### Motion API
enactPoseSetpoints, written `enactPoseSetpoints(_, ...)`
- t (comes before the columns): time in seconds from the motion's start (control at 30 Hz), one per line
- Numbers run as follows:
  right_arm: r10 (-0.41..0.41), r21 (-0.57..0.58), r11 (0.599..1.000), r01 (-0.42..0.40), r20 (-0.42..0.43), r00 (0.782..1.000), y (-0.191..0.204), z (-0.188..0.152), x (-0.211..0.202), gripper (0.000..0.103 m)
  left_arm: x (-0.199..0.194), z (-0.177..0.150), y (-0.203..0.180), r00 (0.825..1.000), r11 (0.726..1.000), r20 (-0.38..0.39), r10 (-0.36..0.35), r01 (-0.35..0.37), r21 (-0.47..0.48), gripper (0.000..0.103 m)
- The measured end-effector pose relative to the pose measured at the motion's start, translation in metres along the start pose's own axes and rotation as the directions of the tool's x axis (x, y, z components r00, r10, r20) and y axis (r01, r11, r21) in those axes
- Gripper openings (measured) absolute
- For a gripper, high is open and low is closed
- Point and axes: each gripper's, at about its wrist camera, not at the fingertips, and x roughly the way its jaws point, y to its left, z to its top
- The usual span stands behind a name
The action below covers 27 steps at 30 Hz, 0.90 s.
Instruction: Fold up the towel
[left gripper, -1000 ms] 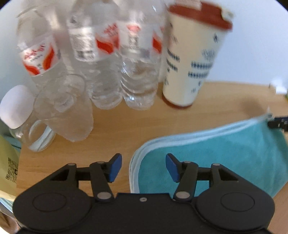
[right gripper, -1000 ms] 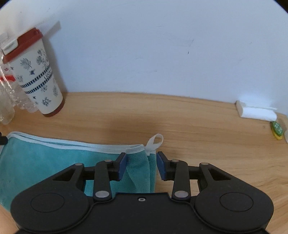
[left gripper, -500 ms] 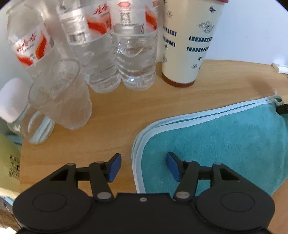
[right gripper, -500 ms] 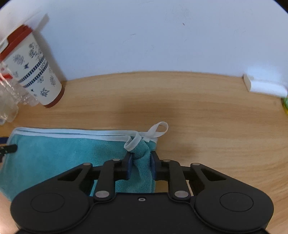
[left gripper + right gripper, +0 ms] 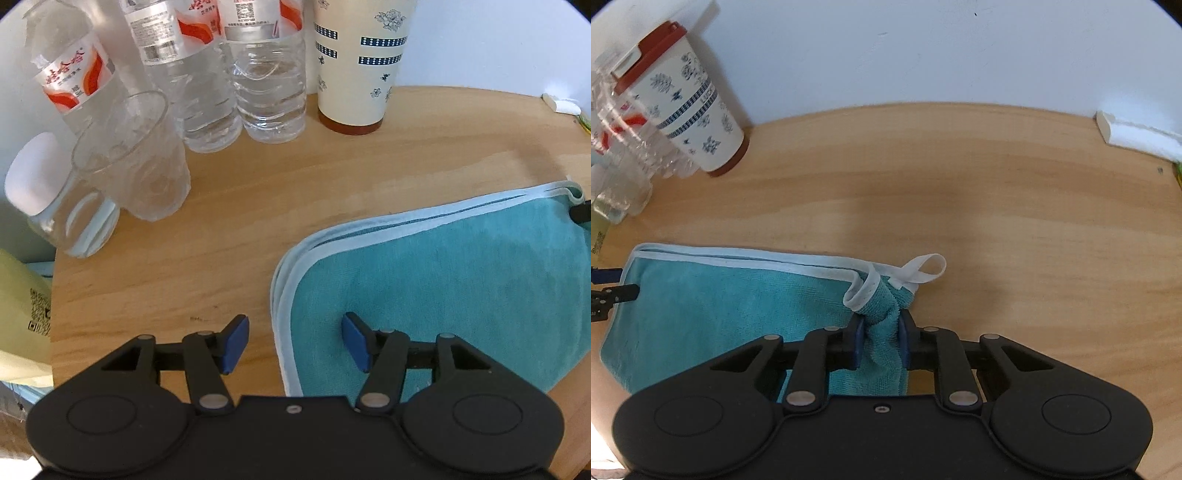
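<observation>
Right gripper (image 5: 881, 341): pinching a bunched corner of the towel (image 5: 713, 314) between its blue pads; the cloth puckers upward just beyond the pads.
Right gripper pose: tilted steeply down toward the table (image 5: 997, 221), fingers pointing toward the wall (image 5: 923, 48).
Left gripper (image 5: 293, 341): spread, pressing on nothing; one blue pad over bare wood, the other over the towel, with the towel's rounded white-trimmed edge lying between the two.
Left gripper pose: also angled steeply downward, at the towel's end opposite the pinched corner.
Towel: teal with pale trim, lying mostly flat on the table in layers, its long trimmed edge facing the wall.
Hanging loop (image 5: 925, 267): white, at the towel's pinched corner, resting on the wood just beyond the trim.
Paper cup (image 5: 354, 62): cream with blue pattern and brown base, beyond the towel, against the wall; a red-brown lid shows in the right wrist view.
Water bottles (image 5: 269, 81): clear, red-and-white labels, clustered beside the cup, farther from the towel.
Clear plastic cup (image 5: 136, 155): in front of the bottles, well apart from the towel.
White block (image 5: 1126, 134): by the wall, far from the towel's loop end.
</observation>
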Motion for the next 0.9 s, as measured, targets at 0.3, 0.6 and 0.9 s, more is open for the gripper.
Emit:
enactPoseSetpoints(0.3, -0.059, -0.107, 0.991, 0.079, 0.177, 0.982, 0.024, 0.001, -0.042, 0.024, -0.023, 0.013, -0.005, 0.995, 0.999, 0.089, -0.036, 0.037, -0.009, 0.056)
enactPoseSetpoints(0.6, -0.009, -0.153, 0.988, 0.029, 0.126, 0.992, 0.042, -0.004, -0.003, 0.023, 0.0, 0.022, -0.019, 0.991, 0.995, 0.092, -0.096, 0.097, -0.009, 0.056)
enactPoseSetpoints(0.9, -0.017, -0.121, 0.992, 0.032, 0.123, 0.992, 0.004, -0.011, 0.002, 0.018, 0.017, 0.022, -0.007, 0.997, 0.997, 0.049, -0.067, 0.069, -0.045, 0.063)
